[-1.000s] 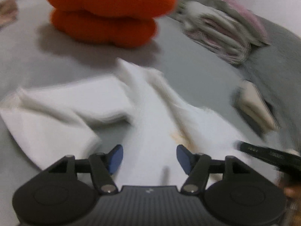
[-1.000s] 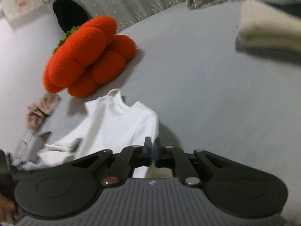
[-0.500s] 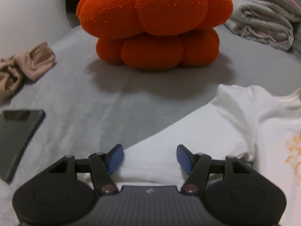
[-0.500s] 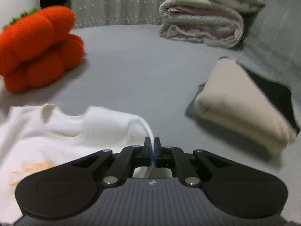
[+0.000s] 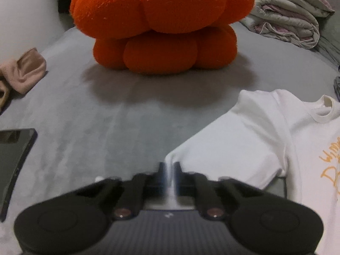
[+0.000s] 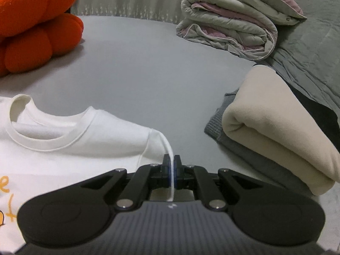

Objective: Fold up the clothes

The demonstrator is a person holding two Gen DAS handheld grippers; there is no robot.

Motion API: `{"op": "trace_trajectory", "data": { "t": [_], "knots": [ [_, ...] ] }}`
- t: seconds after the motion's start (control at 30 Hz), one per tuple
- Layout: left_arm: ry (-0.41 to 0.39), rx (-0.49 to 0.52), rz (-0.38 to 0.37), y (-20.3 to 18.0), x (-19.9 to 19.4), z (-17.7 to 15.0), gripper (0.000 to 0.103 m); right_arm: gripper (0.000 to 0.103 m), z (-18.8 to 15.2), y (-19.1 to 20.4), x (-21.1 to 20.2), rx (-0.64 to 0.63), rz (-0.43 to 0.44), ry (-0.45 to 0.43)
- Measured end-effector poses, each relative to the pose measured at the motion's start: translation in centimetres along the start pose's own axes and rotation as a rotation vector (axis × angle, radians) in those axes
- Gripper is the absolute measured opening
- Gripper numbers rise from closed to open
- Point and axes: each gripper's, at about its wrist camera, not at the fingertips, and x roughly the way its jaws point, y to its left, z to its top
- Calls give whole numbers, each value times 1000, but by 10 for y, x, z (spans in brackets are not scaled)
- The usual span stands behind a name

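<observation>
The left tool (image 5: pixel 169 173), whose jaws stood wide apart over the sleeve of the white T-shirt (image 5: pixel 244 146) a moment ago, has just closed them, and the sleeve's cuff edge is now pinched between them. The shirt, crumpled a second ago, now lies spread flat on the grey bed (image 5: pixel 106 116). The right tool (image 6: pixel 172 167) has swung round from the orange cushion (image 6: pixel 31 27) toward the folded beige blanket (image 6: pixel 276 131).

A grey bed surface (image 6: pixel 148 68) carries everything. An orange pumpkin-shaped cushion (image 5: pixel 163 25) sits at its far side. Left of the cushion lies a crumpled beige cloth (image 5: pixel 23 72), and nearer a dark phone (image 5: pixel 12 157). Right of the cushion lie a rolled quilt (image 6: pixel 231 25), a folded cream blanket (image 6: pixel 276 131) and a spread white T-shirt (image 6: pixel 63 148).
</observation>
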Motion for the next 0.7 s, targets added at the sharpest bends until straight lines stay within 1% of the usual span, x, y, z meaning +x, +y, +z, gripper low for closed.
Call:
{"op": "trace_trajectory", "data": {
  "t": [0.03,0.1,0.17,0.2,0.27,0.33,0.37,0.4,0.47,0.5,0.53,0.6,0.67,0.7],
  "knots": [
    [-21,-8,30,0,-5,1,5,4,0,-1,-3,5,2,-7],
    [-77,-14,115,1,-15,6,5,4,2,-3,-9,15,6,-26],
    [-114,-19,185,8,-22,11,5,4,6,-6,-13,21,14,-45],
    [-108,-21,207,11,-21,13,5,4,8,-7,-15,23,19,-50],
    [-43,-24,215,16,-9,15,5,4,11,-7,-13,21,36,-44],
    [19,-12,203,15,7,13,6,4,10,-4,-7,21,46,-27],
    [32,-6,199,14,11,12,7,4,9,-3,-3,23,53,-15],
    [18,-7,191,13,11,12,11,4,8,-3,0,31,66,-8],
    [-15,-33,147,14,7,15,22,5,5,-6,3,53,99,-8],
    [-32,-48,119,15,5,17,35,8,4,-10,2,72,128,-18],
    [-53,-58,86,14,3,19,41,11,3,-15,0,93,159,-29],
    [-85,-45,25,7,2,24,41,12,3,-25,-4,140,213,-45],
    [-100,-14,-31,-6,5,30,45,17,5,-35,-8,194,263,-70],
    [-104,2,-58,-14,8,33,49,30,7,-40,-10,224,287,-92]
  ]
}}
